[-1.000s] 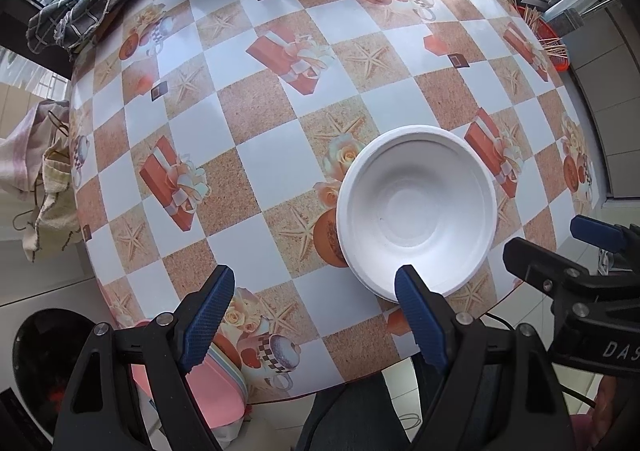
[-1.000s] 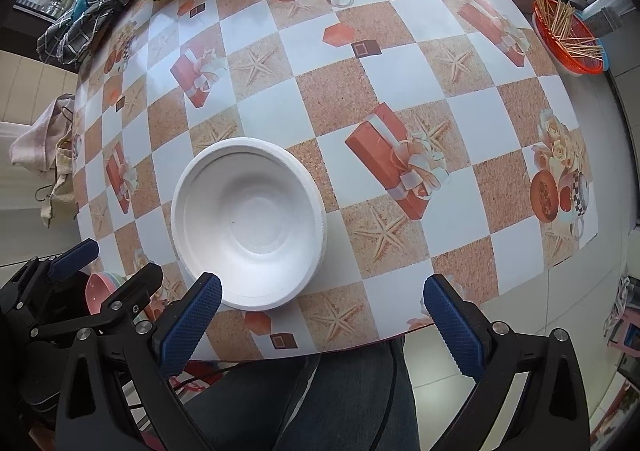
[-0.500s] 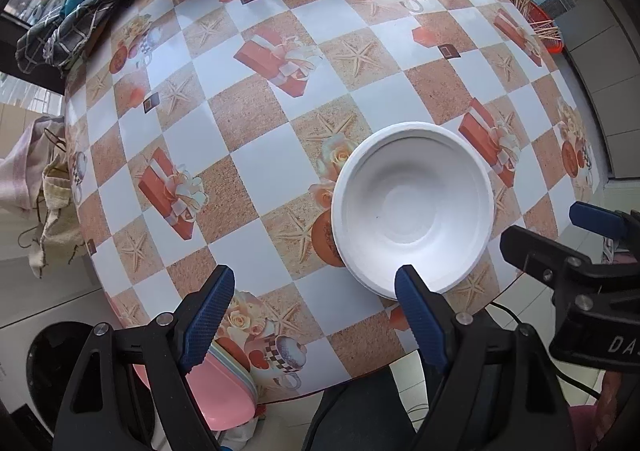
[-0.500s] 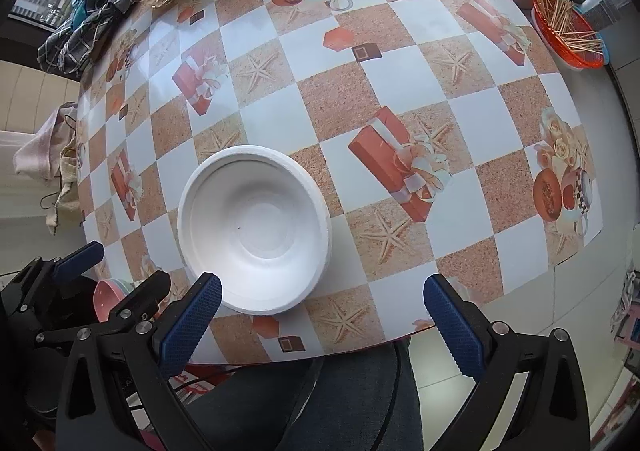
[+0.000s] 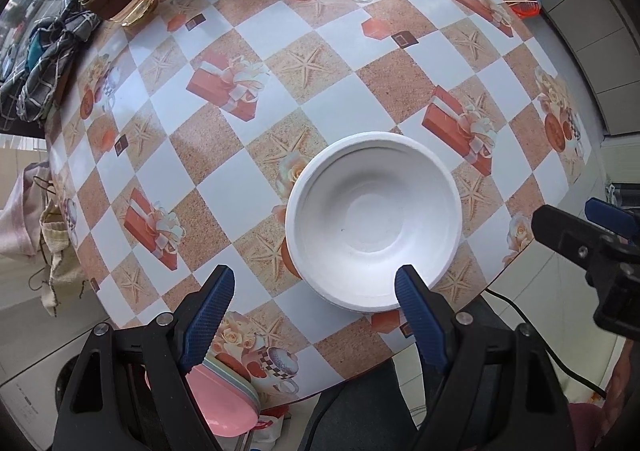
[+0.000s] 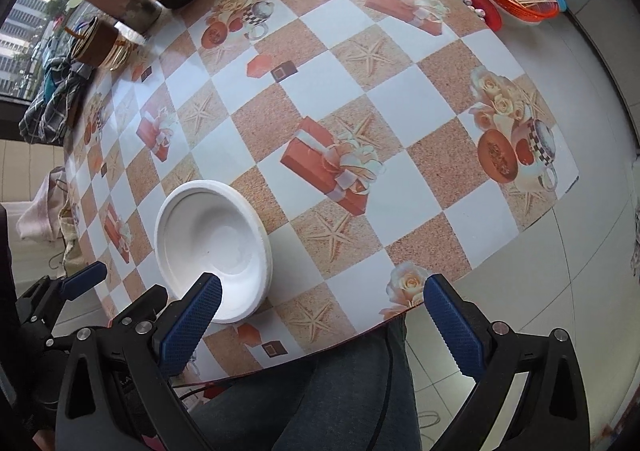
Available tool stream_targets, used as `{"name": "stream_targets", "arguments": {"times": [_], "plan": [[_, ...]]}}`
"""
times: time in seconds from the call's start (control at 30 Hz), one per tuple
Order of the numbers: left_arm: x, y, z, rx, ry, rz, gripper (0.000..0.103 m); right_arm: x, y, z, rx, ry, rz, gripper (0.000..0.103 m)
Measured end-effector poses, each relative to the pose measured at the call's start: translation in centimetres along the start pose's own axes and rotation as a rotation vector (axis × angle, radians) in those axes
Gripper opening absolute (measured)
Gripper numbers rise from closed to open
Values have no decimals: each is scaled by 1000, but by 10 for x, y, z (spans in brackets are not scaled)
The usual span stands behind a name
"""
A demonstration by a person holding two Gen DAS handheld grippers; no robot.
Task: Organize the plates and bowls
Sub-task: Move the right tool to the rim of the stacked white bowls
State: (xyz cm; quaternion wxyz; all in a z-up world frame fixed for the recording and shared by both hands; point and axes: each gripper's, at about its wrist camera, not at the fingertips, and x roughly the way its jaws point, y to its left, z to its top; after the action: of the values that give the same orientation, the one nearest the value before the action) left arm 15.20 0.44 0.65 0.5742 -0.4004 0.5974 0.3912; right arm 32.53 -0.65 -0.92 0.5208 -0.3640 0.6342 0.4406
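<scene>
Left wrist view: a white foam bowl [image 5: 374,221] sits upright near the table's [image 5: 224,179] front edge. The left gripper [image 5: 314,301] gapes wide, empty — as does the right gripper [image 6: 320,301]. Pink dishes [image 5: 224,397], perhaps plates, lie below the edge.

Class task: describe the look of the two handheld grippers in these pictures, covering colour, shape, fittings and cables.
Both the left gripper and right gripper have black angular frames with triangular cut-outs, silver screws, and blue fingers with a dimpled texture. A black cable runs below the table edge.
</scene>
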Motion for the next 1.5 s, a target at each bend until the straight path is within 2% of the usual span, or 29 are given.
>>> {"name": "stream_targets", "arguments": {"times": [0.23, 0.57, 0.97, 1.17, 1.5], "plan": [[3, -9, 8, 39, 14, 5, 85, 2, -13, 2, 53, 12, 2, 101], [13, -5, 16, -1, 62, 6, 85, 4, -11, 4, 19, 17, -6, 101], [16, -28, 27, 43, 77, 36, 85, 9, -38, 0, 72, 39, -13, 101], [18, -15, 23, -22, 63, 29, 85, 24, -29, -1, 31, 79, -12, 101], [42, 28, 3, -220, 78, 1, 85, 57, 17, 7, -173, 159, -81, 101]]}}
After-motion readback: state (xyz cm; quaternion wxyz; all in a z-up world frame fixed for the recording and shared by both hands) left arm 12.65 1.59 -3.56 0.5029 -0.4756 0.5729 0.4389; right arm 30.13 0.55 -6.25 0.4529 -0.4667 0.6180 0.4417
